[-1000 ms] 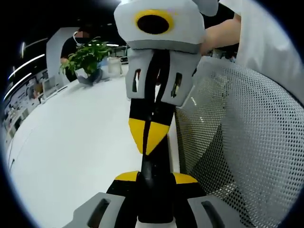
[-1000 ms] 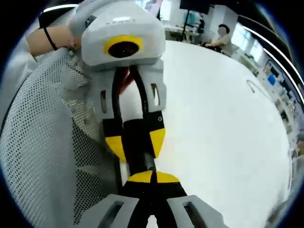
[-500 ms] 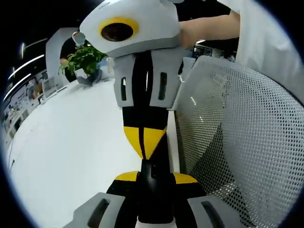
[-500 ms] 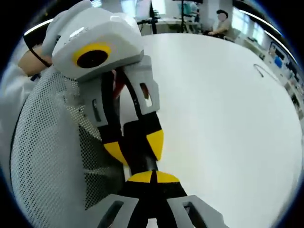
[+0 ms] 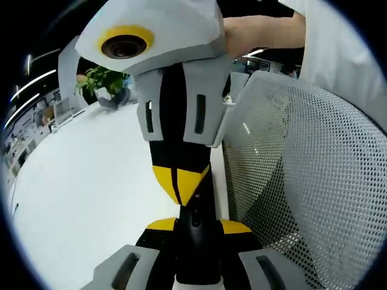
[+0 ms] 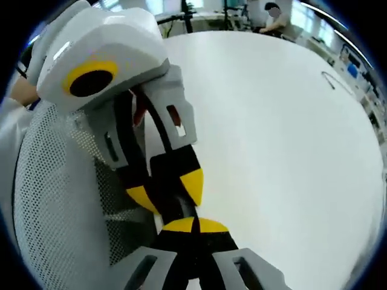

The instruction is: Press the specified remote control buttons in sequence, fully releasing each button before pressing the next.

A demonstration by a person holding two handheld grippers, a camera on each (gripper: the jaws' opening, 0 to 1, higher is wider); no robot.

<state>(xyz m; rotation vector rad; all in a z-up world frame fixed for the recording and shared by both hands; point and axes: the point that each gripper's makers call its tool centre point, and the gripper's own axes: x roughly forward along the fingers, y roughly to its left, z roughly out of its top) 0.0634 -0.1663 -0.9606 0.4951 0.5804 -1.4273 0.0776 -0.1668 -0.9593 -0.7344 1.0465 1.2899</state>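
Observation:
In the left gripper view my left gripper (image 5: 193, 225) rises from the bottom, its yellow-tipped jaws shut with nothing between them. My right gripper (image 5: 179, 187) points back at it from above, also shut, its tips almost touching the left one's. The right gripper view gives the mirror picture. My right gripper (image 6: 193, 225) is shut at the bottom, and the left gripper (image 6: 169, 196) leans in from the upper left with its tips just above. A hand and forearm (image 5: 260, 33) hold the right gripper's body.
Under both grippers lies a wide white table (image 5: 91, 175), also seen as the white table (image 6: 278, 139). A white mesh chair back (image 5: 308, 181) stands close beside them, the same mesh chair (image 6: 54, 199). A potted plant (image 5: 106, 81) and a seated person (image 6: 270, 18) are far off.
In each view the opposite gripper has swung its body toward the left and looms larger. The tips have stayed nose to nose and both stayed shut.

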